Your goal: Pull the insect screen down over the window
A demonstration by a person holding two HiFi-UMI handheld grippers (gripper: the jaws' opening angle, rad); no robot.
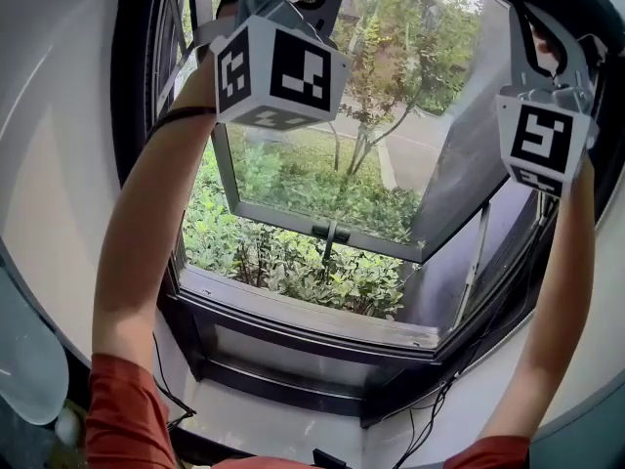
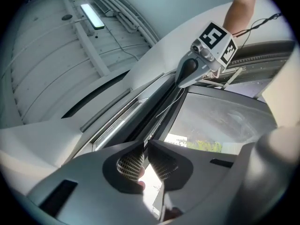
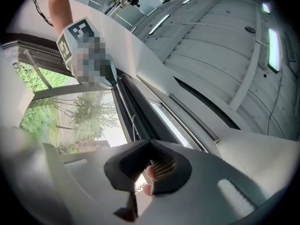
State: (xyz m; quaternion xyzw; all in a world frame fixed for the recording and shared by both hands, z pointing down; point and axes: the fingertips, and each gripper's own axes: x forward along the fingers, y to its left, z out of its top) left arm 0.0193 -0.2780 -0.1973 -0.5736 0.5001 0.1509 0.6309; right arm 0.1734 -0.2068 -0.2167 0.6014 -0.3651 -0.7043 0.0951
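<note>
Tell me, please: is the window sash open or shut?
Open. In the head view the window sash tilts outward, a stay arm props it, and plants show in the gap under it.

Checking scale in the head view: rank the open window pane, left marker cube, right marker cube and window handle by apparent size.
1. Open window pane
2. Left marker cube
3. Right marker cube, looks smaller, perhaps only farther away
4. Window handle
</note>
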